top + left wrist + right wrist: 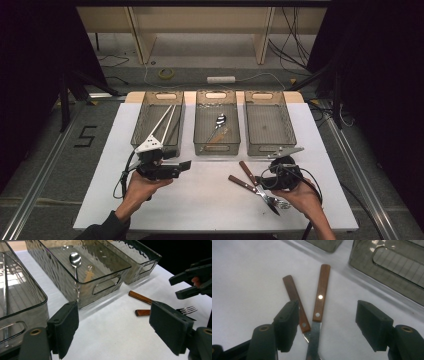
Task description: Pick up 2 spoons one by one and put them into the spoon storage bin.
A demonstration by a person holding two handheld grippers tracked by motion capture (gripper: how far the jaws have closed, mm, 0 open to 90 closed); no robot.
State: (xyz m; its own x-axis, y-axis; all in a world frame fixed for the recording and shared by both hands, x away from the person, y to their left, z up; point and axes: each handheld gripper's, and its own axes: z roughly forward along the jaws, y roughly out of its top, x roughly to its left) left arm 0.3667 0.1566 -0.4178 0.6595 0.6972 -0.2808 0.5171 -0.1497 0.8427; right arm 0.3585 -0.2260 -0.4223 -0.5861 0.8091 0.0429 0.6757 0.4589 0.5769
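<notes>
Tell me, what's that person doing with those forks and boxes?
A person is sorting cutlery into three clear bins. The right hand-held gripper hangs open over two wooden-handled pieces lying crossed on the white table. The left hand-held gripper is open and empty. A spoon already lies in the middle bin.

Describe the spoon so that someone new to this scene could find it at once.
Three smoky see-through bins stand in a row at the far edge of the white table. Look in the middle bin: the spoon lies on its floor, shiny bowl toward the far end, handle running back toward the person. It is the only all-metal piece there, unlike the wooden-handled cutlery lying out on the table.
</notes>
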